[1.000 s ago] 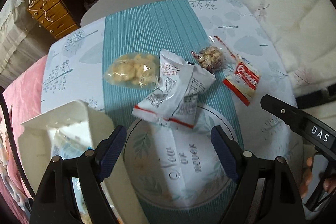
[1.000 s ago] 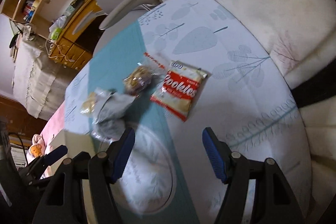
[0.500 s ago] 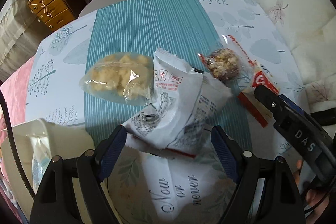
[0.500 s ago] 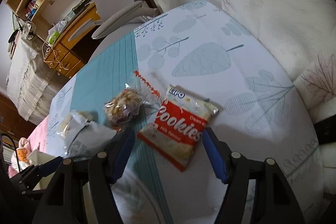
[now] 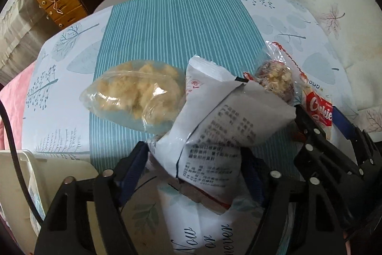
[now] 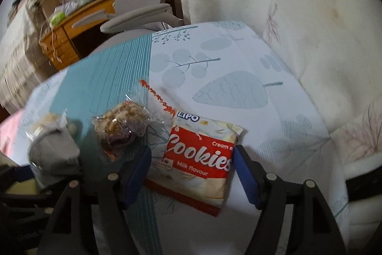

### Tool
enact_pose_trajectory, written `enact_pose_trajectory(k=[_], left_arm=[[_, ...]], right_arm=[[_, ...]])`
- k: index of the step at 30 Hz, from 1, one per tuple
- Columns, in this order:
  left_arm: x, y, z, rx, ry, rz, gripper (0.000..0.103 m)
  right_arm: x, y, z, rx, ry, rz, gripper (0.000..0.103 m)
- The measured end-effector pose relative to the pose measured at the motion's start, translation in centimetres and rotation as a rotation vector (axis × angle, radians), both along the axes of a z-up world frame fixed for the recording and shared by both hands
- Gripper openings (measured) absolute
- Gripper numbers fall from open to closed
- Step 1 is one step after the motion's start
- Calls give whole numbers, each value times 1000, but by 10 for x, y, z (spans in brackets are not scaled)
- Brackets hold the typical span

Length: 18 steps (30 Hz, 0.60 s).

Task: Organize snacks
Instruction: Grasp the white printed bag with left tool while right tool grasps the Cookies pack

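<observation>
Your table (image 5: 167, 23), under a leaf-print cloth with a teal striped runner, has four snack packs lying loose on it, so nearly all the sorting looks undone. Your left tongs (image 5: 193, 164) are closing around the white printed pouch (image 5: 214, 126), their pads straddling its lower end; whether they press yet I cannot tell. Your right tongs (image 6: 192, 167) are widening, with the Lipo Cookies pack (image 6: 200, 154) between the pads, ungripped. The white bin (image 5: 14, 173) sits left of your left tongs; its contents can't be made out.
</observation>
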State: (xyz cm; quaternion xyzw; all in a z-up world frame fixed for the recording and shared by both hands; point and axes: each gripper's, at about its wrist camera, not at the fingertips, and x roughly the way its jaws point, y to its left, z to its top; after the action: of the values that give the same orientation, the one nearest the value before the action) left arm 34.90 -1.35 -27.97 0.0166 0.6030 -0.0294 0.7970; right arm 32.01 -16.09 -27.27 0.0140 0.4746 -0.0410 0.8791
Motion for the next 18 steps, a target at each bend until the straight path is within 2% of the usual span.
enact_pose_trajectory(k=[4,7,10,11,18], left_arm=[[-1,0,-1,1,-3,-6,71],[0,-2,-3,19,17,-3,66],[0,0,-2,19,23,8,60],[0,1,-2,15,27,12,59],[-9,3,4,-1,63,28,54]], right_arm=[[-1,3,-1,-25,-17,0,73],[-2,3,-2,-33,-17,13,71],[-2,2,0,-38,-9,51,61],[-3,0,0,-37,-7,59,54],[-8,-6,4,6,36,93,46]])
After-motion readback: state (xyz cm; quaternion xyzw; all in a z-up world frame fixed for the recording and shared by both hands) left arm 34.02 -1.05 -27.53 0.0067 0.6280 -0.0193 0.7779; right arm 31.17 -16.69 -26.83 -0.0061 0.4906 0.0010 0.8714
